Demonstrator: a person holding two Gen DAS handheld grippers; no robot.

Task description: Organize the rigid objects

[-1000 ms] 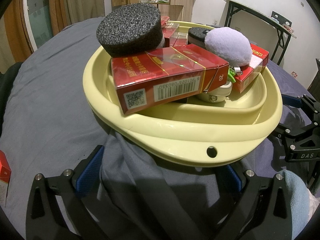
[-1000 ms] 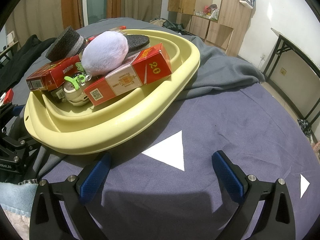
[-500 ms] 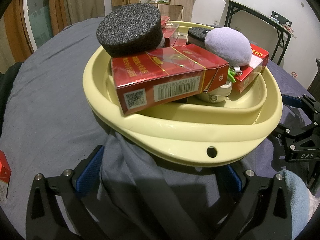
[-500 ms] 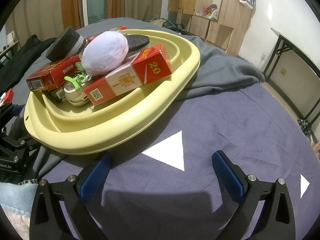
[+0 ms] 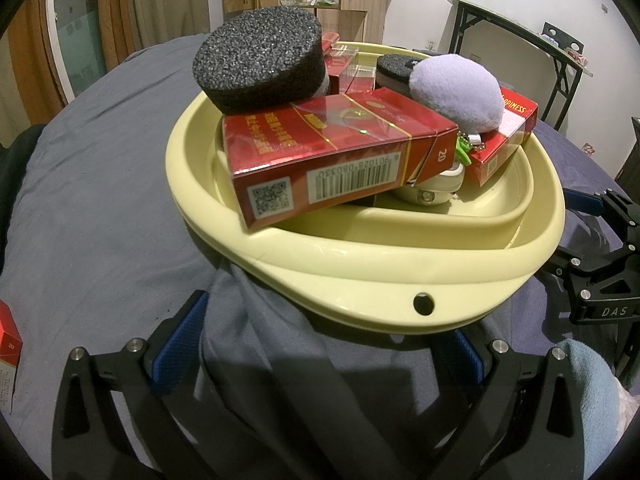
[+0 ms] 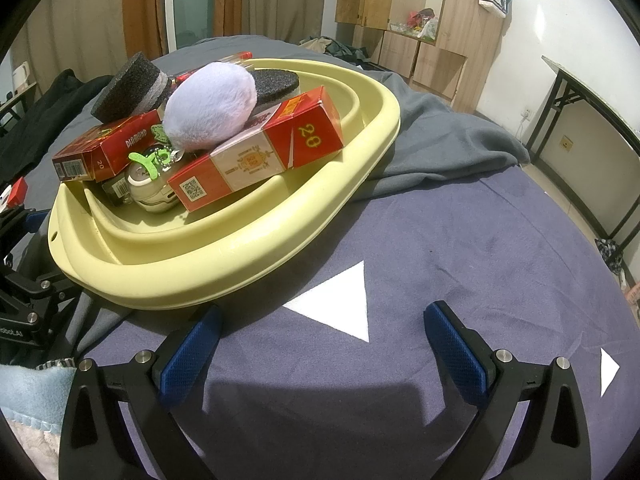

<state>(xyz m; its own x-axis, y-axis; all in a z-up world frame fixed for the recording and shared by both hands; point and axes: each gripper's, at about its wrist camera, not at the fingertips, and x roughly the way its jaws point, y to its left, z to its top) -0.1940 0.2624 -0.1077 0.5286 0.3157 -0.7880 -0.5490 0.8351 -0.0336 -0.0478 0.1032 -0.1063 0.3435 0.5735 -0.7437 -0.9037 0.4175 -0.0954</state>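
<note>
**Yellow basin piled with boxes, sponges and a plush**

Yellow plastic, the basin [image 5: 360,276] sits on a grey-blue bedcover [image 5: 92,216] and holds the whole pile. Counted there: two black sponge pucks [image 5: 260,68] [image 6: 276,84], one lilac plush ball [image 5: 460,96], one cream round case [image 6: 150,192] with a green charm [image 6: 148,162], and at least three red boxes; the barcoded red box [image 5: 336,160] lies on the basin's near rim.

Only the left wrist view shows a further red box [image 5: 9,344] out on the cover at its left edge. Only the right wrist view shows the white triangles [image 6: 340,304].

The left gripper [image 5: 320,344] and right gripper [image 6: 320,348] both stand wide apart, holding nothing.
</note>
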